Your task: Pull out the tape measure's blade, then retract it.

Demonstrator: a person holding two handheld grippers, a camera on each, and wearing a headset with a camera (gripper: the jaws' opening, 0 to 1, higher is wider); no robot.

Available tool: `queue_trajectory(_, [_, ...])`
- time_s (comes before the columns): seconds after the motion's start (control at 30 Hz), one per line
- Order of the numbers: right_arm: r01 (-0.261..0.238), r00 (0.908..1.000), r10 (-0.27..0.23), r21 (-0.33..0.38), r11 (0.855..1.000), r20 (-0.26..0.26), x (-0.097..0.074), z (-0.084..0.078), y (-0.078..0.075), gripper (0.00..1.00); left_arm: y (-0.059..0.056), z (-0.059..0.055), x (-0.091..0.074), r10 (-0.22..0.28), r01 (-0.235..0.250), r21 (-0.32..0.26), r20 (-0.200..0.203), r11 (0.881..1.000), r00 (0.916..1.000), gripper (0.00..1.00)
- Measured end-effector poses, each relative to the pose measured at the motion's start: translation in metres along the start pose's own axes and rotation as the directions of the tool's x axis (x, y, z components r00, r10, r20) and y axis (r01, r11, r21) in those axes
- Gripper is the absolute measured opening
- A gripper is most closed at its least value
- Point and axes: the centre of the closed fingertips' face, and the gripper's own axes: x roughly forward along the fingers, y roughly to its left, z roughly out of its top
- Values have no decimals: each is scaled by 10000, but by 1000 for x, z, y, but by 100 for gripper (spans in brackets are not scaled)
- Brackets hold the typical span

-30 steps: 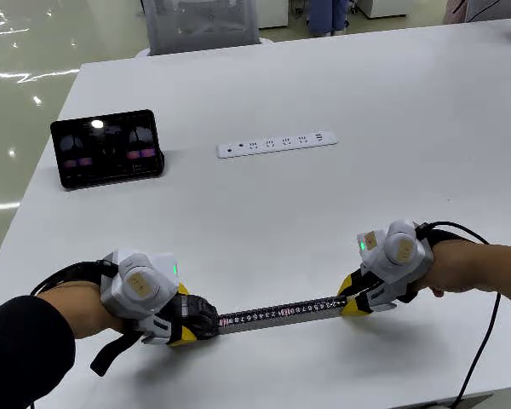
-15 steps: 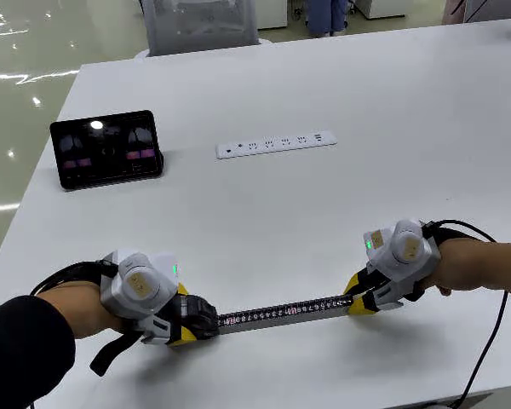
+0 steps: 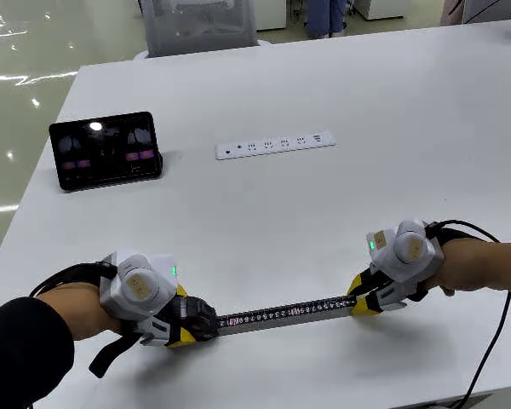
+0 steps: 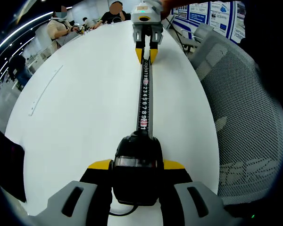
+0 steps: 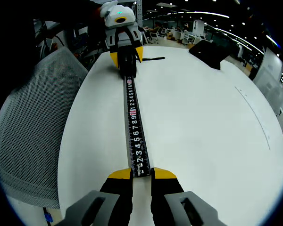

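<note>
A black tape measure case (image 3: pixel 199 319) (image 4: pixel 137 162) lies low on the white table (image 3: pixel 324 204), and my left gripper (image 3: pixel 187 322) (image 4: pixel 137 165) is shut on it. Its blade (image 3: pixel 285 313) (image 4: pixel 145 101) (image 5: pixel 133 127), printed with numbers, runs out flat to the right. At the blade's end, my right gripper (image 3: pixel 360 302) (image 5: pixel 141 173) is shut on the tip. In the left gripper view the right gripper (image 4: pixel 146 52) faces me from the far end of the blade. In the right gripper view the left gripper (image 5: pixel 125 55) holds the case at the far end.
A dark tablet (image 3: pixel 105 150) stands propped at the table's left. A white power strip (image 3: pixel 275 145) lies in the middle, farther back. A mesh chair (image 4: pixel 247 122) is beside the near table edge. A cable (image 3: pixel 485 332) trails from the right hand.
My right gripper has drawn a little farther right with the blade tip, so more blade shows. The left gripper and case have stayed put.
</note>
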Motion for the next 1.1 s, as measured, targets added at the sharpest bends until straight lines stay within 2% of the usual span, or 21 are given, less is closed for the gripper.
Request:
queue_trajectory(0.73, [-49, 9995, 47, -87, 9999, -298, -1, -2, -1, 11, 0, 1, 1, 22, -22, 46, 19, 10000, 10000, 33])
queue_trajectory(0.9, [-3, 9992, 15, 320, 9995, -393, 0, -1, -1, 12, 1, 2, 2, 87, -86, 112, -82, 9999, 9999, 33])
queue_trajectory(1.1, [48, 9969, -56, -93, 9999, -786, -1, -2, 0, 12, 1, 2, 3, 57, -57, -8, -190, 10000, 9998, 34])
